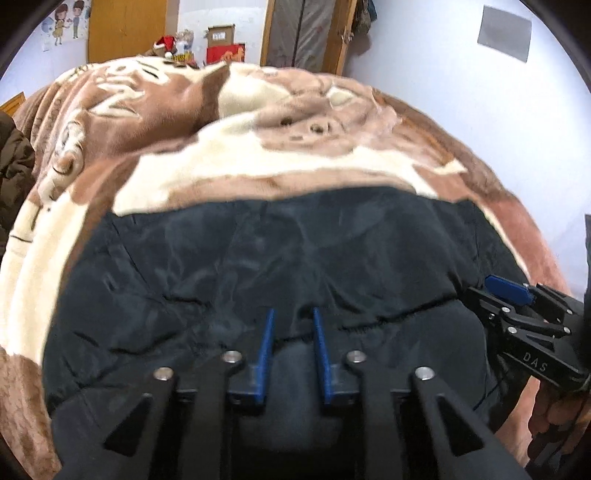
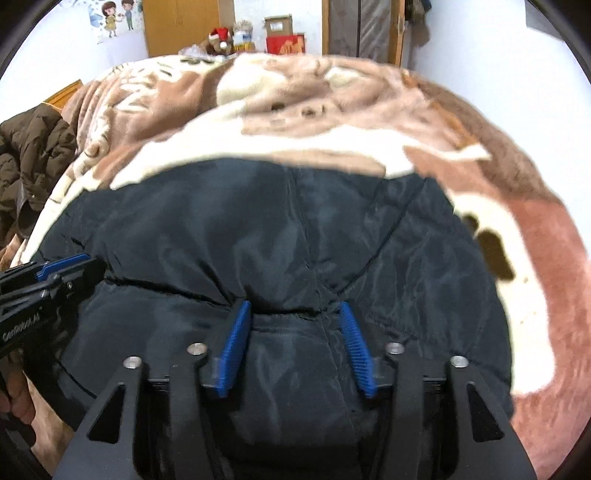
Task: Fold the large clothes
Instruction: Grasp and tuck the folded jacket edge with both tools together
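A large black padded jacket (image 1: 258, 258) lies spread on a brown and cream blanket (image 1: 258, 166); it also fills the right wrist view (image 2: 277, 229). My left gripper (image 1: 293, 314) sits over the jacket's near edge, fingers a little apart with a fold of black fabric between them. My right gripper (image 2: 295, 308) sits over the near edge further right, fingers wider apart with black fabric between them. The right gripper shows at the right of the left wrist view (image 1: 517, 306). The left gripper shows at the left of the right wrist view (image 2: 48, 280).
A brown puffy jacket (image 2: 29, 162) lies at the bed's left side. Boxes and a Santa-hat toy (image 2: 221, 37) stand behind the bed by a wooden wardrobe (image 2: 184, 22). A white wall (image 1: 517, 129) runs along the bed's right side.
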Demonstrator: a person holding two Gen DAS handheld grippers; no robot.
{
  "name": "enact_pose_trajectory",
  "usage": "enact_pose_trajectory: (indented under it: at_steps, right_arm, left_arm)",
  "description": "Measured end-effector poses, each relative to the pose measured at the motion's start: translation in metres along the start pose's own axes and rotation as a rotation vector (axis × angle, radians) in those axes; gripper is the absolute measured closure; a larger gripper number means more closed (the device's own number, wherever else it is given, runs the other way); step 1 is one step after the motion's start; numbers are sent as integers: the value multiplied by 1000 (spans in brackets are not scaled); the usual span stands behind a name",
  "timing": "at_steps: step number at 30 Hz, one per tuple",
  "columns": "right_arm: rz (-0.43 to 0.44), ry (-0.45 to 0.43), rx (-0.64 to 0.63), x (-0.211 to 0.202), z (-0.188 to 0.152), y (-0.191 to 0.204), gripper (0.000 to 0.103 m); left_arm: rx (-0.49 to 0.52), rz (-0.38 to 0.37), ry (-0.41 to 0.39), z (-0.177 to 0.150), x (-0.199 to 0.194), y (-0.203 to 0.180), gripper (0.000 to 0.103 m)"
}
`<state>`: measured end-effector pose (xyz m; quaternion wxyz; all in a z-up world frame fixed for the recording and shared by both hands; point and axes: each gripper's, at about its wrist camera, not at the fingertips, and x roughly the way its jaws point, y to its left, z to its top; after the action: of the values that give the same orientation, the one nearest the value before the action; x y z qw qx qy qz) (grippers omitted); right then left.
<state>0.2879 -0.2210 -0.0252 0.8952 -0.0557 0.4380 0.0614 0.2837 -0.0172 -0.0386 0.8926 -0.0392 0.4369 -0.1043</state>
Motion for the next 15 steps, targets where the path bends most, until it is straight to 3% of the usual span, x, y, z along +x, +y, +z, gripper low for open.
enact_pose_trajectory:
  at_steps: [3,8,15]
  right_arm:
    - [26,-3,18,2,16,0,64]
    - [31,87,16,49,21,-6,64]
    - [20,84,14,66,11,-8,64]
  left_arm:
    - [-26,26,2,11,4,16,82]
    - [-77,38,70,9,39,38,82]
    - [-46,53,41,-1,58,31,82]
